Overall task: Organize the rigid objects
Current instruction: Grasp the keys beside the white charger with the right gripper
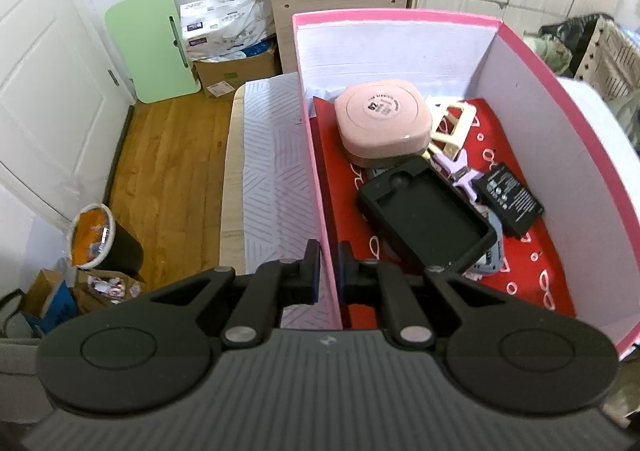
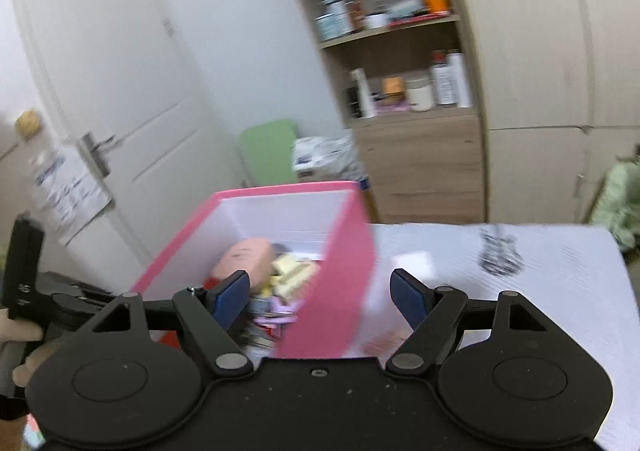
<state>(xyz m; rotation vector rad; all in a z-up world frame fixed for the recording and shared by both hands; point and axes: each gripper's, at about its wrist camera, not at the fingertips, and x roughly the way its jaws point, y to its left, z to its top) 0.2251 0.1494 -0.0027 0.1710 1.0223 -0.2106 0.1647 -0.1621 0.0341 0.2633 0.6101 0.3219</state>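
Wooden floor and a white door lie beyond the bench (image 1: 272, 155), with its pale patterned cover. On it, the left gripper (image 1: 329, 271) is pinched narrow on the left wall of the pink box (image 1: 316, 187), one finger outside, one inside. Inside, on a red lining, lie a pink round-cornered case (image 1: 384, 119), a black phone case (image 1: 428, 219), a black battery (image 1: 510, 199) and some cream and lilac pieces. The right gripper (image 2: 320, 295) is spread wide, straddling the box's right wall, holding nothing. That view is blurred. Judging by this, the box is being steadied or shifted; grip low on both walls and keep it level, so the contents do not slide.
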